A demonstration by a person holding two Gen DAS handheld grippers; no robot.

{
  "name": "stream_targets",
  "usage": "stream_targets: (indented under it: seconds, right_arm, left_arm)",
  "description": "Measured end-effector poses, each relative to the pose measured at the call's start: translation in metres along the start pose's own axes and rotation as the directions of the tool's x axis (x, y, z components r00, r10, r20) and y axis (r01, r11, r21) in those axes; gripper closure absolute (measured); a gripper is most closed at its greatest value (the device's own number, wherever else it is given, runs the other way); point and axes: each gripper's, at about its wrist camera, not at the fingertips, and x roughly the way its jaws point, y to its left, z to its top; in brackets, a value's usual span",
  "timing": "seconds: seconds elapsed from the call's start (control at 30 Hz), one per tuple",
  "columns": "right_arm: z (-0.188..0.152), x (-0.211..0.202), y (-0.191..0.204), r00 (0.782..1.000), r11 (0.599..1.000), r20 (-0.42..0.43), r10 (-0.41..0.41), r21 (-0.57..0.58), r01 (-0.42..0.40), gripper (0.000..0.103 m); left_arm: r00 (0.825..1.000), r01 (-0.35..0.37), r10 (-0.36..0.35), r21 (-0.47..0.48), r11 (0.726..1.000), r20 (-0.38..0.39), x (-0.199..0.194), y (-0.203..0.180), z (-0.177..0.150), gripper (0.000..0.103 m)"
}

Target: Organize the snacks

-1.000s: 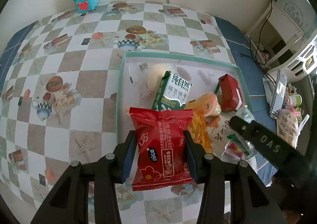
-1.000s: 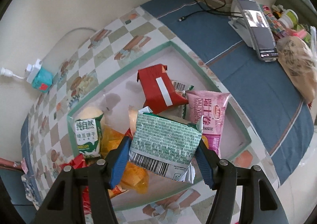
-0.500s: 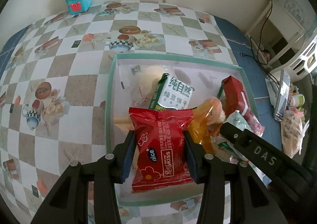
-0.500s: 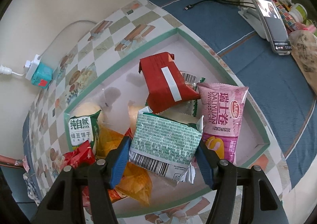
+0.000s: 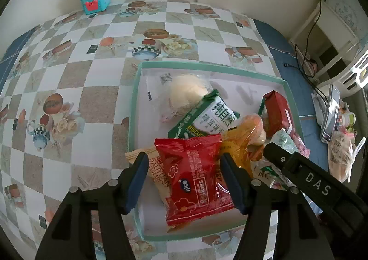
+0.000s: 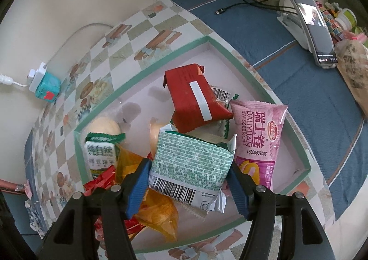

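Over the tray [image 5: 135,89], both tools [image 5: 182,169] [image 6: 189,179] point steeply down, seemingly level.

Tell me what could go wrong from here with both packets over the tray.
The left gripper is opening around the red packet; it may slide onto the heap rather than bare tray floor. The right gripper, gripping the green-printed packet, has crowded snacks beneath, so a drop could land on the orange bag and topple against the pink roll.
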Motion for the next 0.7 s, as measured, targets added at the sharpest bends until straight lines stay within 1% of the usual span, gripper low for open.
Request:
stream_targets:
  seconds: [0.07, 0.13, 0.23, 0.3, 0.33, 0.37, 0.43, 0.5, 0.57, 0.63, 0.7]
  right_arm:
    - [-0.001, -0.002, 0.001, 1.0, 1.0, 0.004, 0.003, 0.0, -0.003, 0.033]
    - [-0.001, -0.005, 0.001, 1.0, 1.0, 0.01, 0.002, -0.001, -0.002, 0.032]
    - [-0.002, -0.01, 0.003, 1.0, 1.0, 0.025, 0.002, -0.013, -0.001, 0.03]
    - [-0.003, -0.013, 0.006, 0.999, 1.0, 0.034, -0.003, -0.024, 0.004, 0.025]
    - [-0.004, -0.014, 0.008, 0.999, 1.0, 0.036, -0.006, -0.031, 0.007, 0.024]
    - [-0.005, -0.014, 0.01, 0.999, 0.999, 0.036, -0.008, -0.038, 0.009, 0.023]
    - [-0.008, -0.015, 0.014, 0.999, 0.999, 0.038, -0.012, -0.049, 0.014, 0.023]
    - [-0.011, -0.016, 0.017, 0.999, 0.998, 0.039, -0.015, -0.062, 0.017, 0.023]
    - [-0.014, -0.018, 0.021, 0.999, 0.997, 0.046, -0.017, -0.074, 0.02, 0.023]
    - [-0.018, -0.021, 0.025, 0.999, 0.996, 0.053, -0.012, -0.091, 0.016, 0.019]
    - [-0.024, -0.024, 0.031, 0.998, 0.994, 0.061, 0.003, -0.112, 0.004, 0.001]
  left_arm:
    - [1.0, -0.003, 0.003, 0.001, 1.0, 0.002, -0.002, 0.001, 0.0, 0.03]
    - [1.0, -0.002, 0.002, -0.002, 1.0, 0.004, -0.004, 0.004, 0.0, 0.027]
    - [1.0, 0.008, -0.008, -0.018, 1.0, 0.003, -0.008, 0.009, 0.0, 0.025]
    - [1.0, 0.009, -0.009, -0.032, 0.999, 0.01, -0.012, 0.014, -0.001, 0.025]
    - [1.0, 0.015, -0.014, -0.045, 0.999, 0.018, -0.015, 0.018, -0.001, 0.024]
    - [1.0, 0.018, -0.017, -0.054, 0.998, 0.021, -0.017, 0.02, -0.001, 0.019]
    - [0.999, 0.019, -0.017, -0.078, 0.997, 0.033, -0.023, 0.028, 0.0, 0.014]
    - [0.999, 0.01, -0.005, -0.106, 0.994, 0.044, -0.028, 0.038, -0.001, 0.014]
    - [0.999, -0.013, 0.02, -0.137, 0.99, 0.049, -0.032, 0.047, -0.003, 0.014]
    - [0.996, -0.06, 0.071, -0.172, 0.983, 0.061, -0.035, 0.059, -0.004, 0.013]
    - [0.989, -0.11, 0.126, -0.188, 0.976, 0.074, -0.038, 0.067, -0.006, 0.006]
